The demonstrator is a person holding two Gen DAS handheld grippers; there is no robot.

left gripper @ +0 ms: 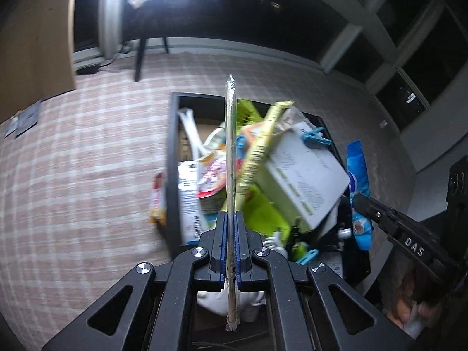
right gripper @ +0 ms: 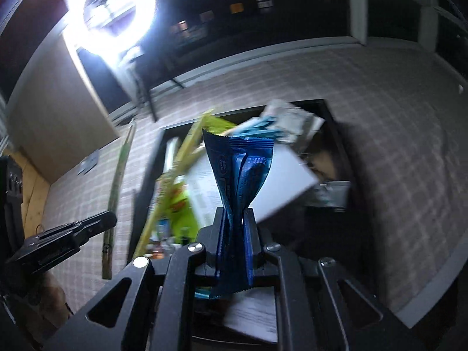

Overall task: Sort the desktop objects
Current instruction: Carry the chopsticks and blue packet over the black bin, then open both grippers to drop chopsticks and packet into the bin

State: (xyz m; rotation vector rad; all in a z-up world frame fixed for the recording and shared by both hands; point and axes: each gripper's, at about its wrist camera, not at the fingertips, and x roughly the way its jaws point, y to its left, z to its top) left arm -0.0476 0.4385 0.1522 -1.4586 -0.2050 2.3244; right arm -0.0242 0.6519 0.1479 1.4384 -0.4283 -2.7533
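Below, black bin (left gripper: 172, 158) holds white box (left gripper: 307, 175), green packets (left gripper: 263, 213).

It looked like a home room set up for filming at night. A checked cloth (left gripper: 87, 161) covered the tabletop, and a black box (left gripper: 172, 146) ahead of the gripper was heaped with snack packets and papers. Beyond it a ring light (right gripper: 111, 8) glared on a stand, and dark windows (right gripper: 248, 8) showed lit buildings outside.
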